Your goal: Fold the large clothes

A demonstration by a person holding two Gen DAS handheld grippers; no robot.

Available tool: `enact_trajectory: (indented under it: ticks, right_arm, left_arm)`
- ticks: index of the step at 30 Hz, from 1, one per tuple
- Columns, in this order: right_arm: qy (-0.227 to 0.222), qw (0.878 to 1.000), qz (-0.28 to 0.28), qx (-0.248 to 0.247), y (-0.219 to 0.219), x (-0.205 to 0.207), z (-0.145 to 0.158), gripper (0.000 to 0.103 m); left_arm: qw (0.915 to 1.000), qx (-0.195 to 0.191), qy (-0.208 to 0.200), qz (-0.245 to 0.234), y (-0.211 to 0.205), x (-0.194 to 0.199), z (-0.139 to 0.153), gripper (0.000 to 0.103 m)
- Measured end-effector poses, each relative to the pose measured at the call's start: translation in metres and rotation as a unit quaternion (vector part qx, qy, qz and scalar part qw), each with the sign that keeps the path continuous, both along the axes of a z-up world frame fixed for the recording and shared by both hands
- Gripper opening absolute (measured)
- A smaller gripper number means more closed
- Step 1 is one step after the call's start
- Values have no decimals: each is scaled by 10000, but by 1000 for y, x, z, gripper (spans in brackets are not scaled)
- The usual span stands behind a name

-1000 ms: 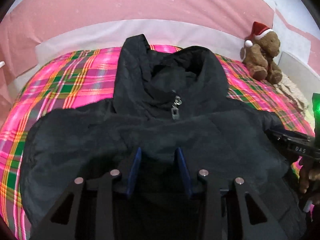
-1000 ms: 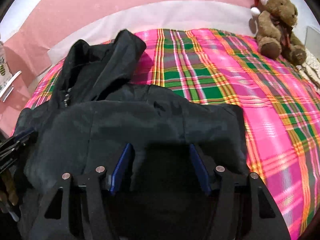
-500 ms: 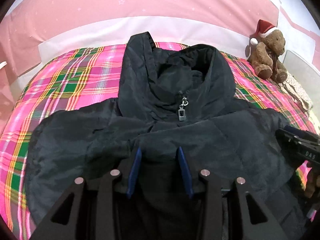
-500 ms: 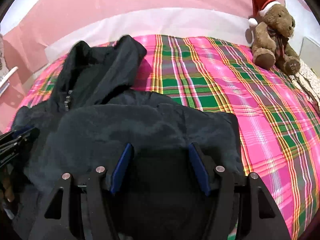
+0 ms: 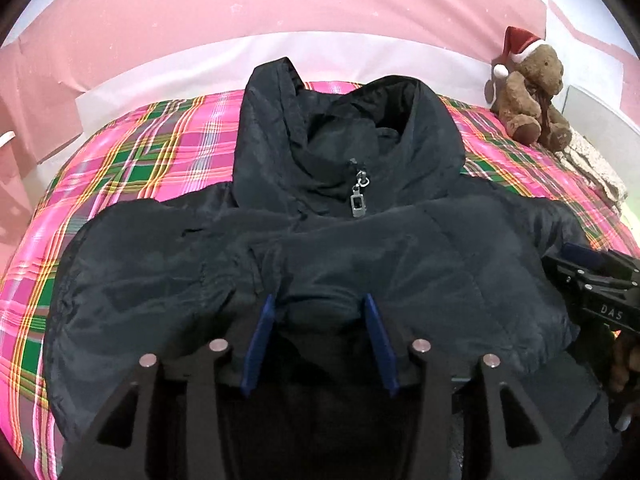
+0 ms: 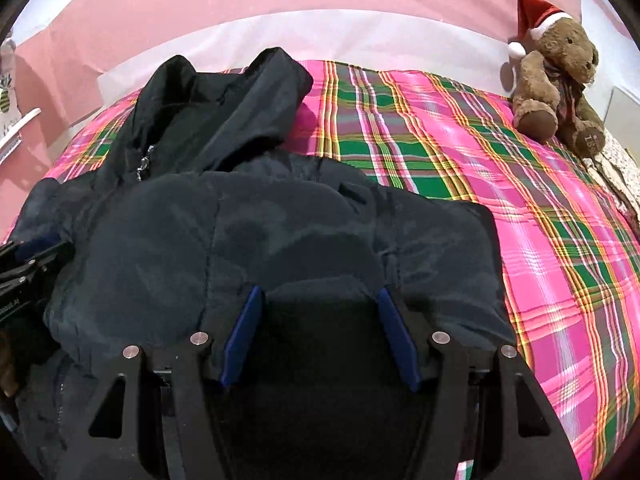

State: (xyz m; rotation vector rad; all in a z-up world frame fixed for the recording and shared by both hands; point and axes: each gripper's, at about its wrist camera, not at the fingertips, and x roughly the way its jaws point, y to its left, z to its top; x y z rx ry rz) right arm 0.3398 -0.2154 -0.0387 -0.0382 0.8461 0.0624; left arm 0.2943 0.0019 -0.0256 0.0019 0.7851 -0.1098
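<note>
A black jacket lay spread on a bed covered by a pink and green plaid blanket. The hood pointed to the far side, toward a white band along the pink wall. The zipper pull hung at the collar, near the middle of the left wrist view. Both sleeves were folded in over the body of the jacket.

The left gripper sat over the near middle of the jacket. Its jaws had just been opening. A bulge of black fabric stood between the blue pads, and the pads stood at the sides of that bulge; a firm grip could not be confirmed.

The right gripper sat over the right part of the jacket, near the folded right sleeve. Its jaws stood wide, with a mound of black fabric filling the gap between them. Whether the pads pressed on it could not be told.

Each gripper showed at the edge of the other's view, close beside the jacket: the right one at the right edge, the left one at the left edge.

A teddy bear in a red hat sat at the far right corner of the bed, well apart from the jacket.
</note>
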Motion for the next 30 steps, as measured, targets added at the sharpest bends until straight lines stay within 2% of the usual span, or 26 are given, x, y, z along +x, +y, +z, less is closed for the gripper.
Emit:
enact_trajectory:
  ticks: [3, 6, 11, 15, 17, 19, 21, 24, 27, 30]
  right_arm:
    - [-21, 10000, -3, 16, -1, 1, -4, 61]
    - [-36, 10000, -4, -9, 0, 0, -5, 62]
    - [39, 10000, -50, 34, -3, -3, 6, 62]
    - [-163, 9997, -46, 195, -4, -20, 27, 62]
    - [-244, 9995, 56, 167, 3, -27, 32, 62]
    - [-130, 9997, 192, 89, 13, -24, 27, 62]
    - [74, 9996, 243, -77, 21, -15, 12, 62]
    - [155, 9995, 230, -132, 26, -7, 0, 62]
    - [200, 9996, 203, -69, 24, -8, 9, 62]
    - [-41, 9997, 166, 181, 13, -18, 26, 62]
  left_arm:
    - [9999, -110, 20, 23, 4, 2, -3, 58]
    - [9998, -197, 34, 34, 7, 3, -4, 58]
    - [9999, -22, -19, 151, 5, -6, 11, 58]
    - [9993, 96, -252, 245, 13, -21, 27, 58]
    - [9988, 170, -299, 342, 19, -23, 29, 58]
    - [9984, 230, -166, 499, 28, -17, 22, 59]
    - [9983, 5, 65, 576, 38, -8, 11, 60]
    - [9982, -113, 102, 577, 43, -6, 9, 61]
    - [9984, -142, 24, 548, 49, -11, 18, 61]
    - [9975, -97, -156, 684, 66, -20, 29, 61]
